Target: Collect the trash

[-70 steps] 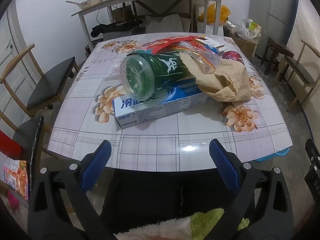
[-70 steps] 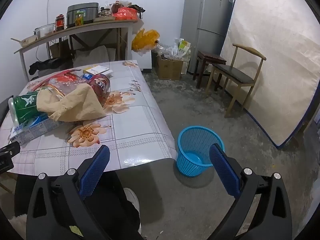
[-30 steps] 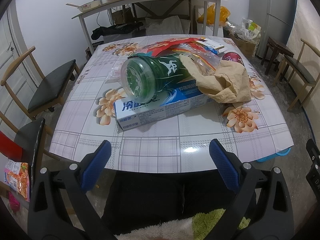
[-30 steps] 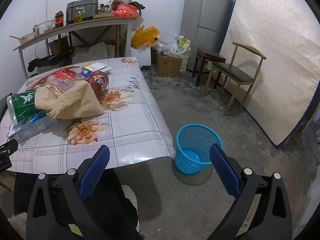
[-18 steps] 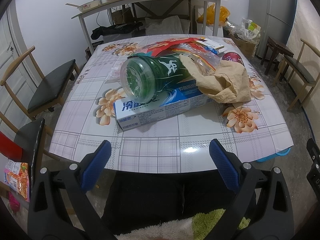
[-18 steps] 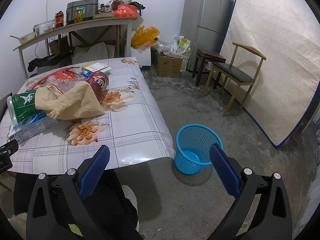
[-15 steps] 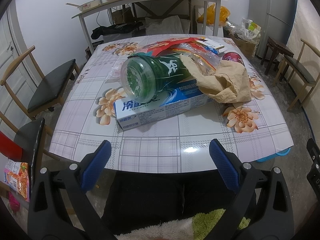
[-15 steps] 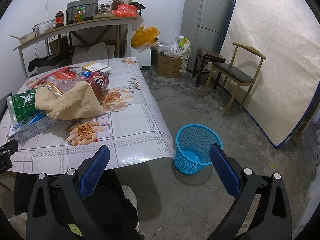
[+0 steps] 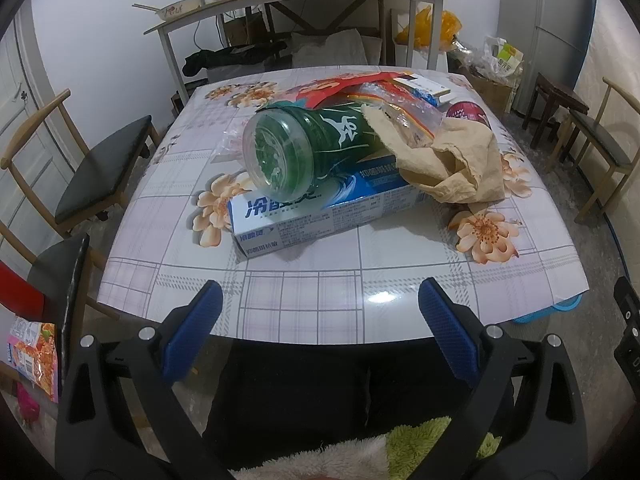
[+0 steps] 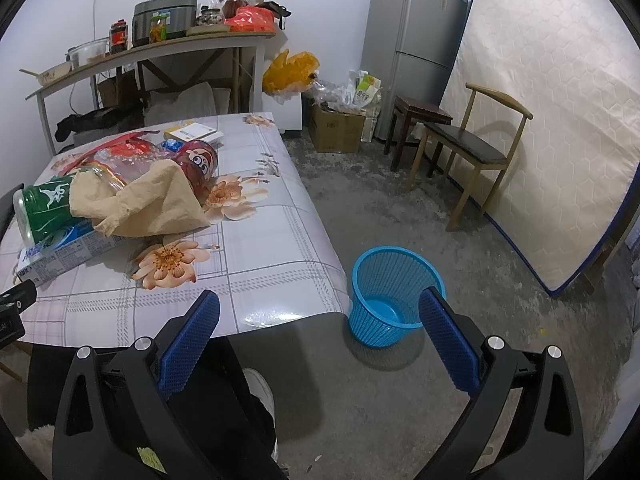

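Both grippers, left gripper & right gripper, hang wide open w/ nothing in them, near the desk edge. Trash pile on desk: green bottle leans on blue box. Blue bin sits on floor beside desk, prob. so trash drops in easy.

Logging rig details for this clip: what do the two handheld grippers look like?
Both match: the left gripper and right gripper have black angular frames with silver screws, and blue textured pads line the jaws. No cables or sleeves are visible.
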The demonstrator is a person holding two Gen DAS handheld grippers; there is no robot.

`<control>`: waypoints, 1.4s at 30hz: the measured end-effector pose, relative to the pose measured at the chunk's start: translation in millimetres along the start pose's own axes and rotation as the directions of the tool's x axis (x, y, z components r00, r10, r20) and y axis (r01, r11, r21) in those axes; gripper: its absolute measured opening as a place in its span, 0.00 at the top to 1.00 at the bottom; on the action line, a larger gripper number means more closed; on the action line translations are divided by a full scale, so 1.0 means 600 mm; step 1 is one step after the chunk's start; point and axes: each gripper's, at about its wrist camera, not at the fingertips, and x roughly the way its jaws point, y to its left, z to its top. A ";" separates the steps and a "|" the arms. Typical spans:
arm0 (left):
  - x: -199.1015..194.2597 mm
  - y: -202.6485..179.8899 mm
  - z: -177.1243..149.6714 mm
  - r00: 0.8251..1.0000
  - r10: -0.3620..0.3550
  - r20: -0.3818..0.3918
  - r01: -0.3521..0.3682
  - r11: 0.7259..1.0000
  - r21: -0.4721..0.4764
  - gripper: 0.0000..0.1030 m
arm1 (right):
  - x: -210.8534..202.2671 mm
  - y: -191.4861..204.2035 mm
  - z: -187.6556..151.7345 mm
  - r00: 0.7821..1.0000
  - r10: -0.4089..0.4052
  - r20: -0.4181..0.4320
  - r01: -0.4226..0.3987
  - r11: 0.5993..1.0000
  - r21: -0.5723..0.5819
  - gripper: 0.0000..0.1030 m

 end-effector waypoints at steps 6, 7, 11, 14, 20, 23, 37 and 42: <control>0.009 -0.001 -0.003 1.000 0.002 -0.009 -0.002 1.000 0.000 0.08 | 0.000 0.002 0.000 1.000 -0.002 -0.004 0.002 1.000 -0.002 0.06; 0.009 -0.001 -0.003 1.000 0.002 -0.009 -0.002 1.000 0.000 0.08 | 0.001 0.002 0.001 1.000 -0.002 -0.004 0.002 1.000 -0.002 0.06; 0.009 -0.001 -0.003 1.000 0.001 -0.008 -0.001 1.000 0.002 0.08 | 0.001 0.002 0.001 1.000 -0.002 -0.005 0.002 1.000 -0.002 0.06; 0.009 0.000 -0.003 1.000 0.000 -0.011 0.000 1.000 0.000 0.08 | 0.001 0.002 0.001 1.000 -0.002 -0.005 0.002 1.000 -0.002 0.06; 0.012 -0.002 -0.006 1.000 0.004 -0.016 -0.004 1.000 0.001 0.08 | 0.001 0.002 0.001 1.000 -0.001 -0.008 0.001 1.000 -0.001 0.06; 0.012 -0.003 -0.005 1.000 0.005 -0.018 -0.005 1.000 0.003 0.08 | 0.003 0.003 -0.001 1.000 0.000 -0.011 0.000 1.000 -0.002 0.06; 0.029 0.007 -0.003 0.998 0.030 -0.047 -0.030 0.999 -0.012 0.08 | 0.019 0.020 0.009 0.999 0.032 -0.024 -0.032 0.999 -0.012 0.06; 0.045 0.012 0.002 0.997 0.039 -0.072 -0.040 0.999 -0.015 0.08 | 0.034 0.035 0.014 0.998 0.055 -0.040 -0.056 0.998 -0.025 0.06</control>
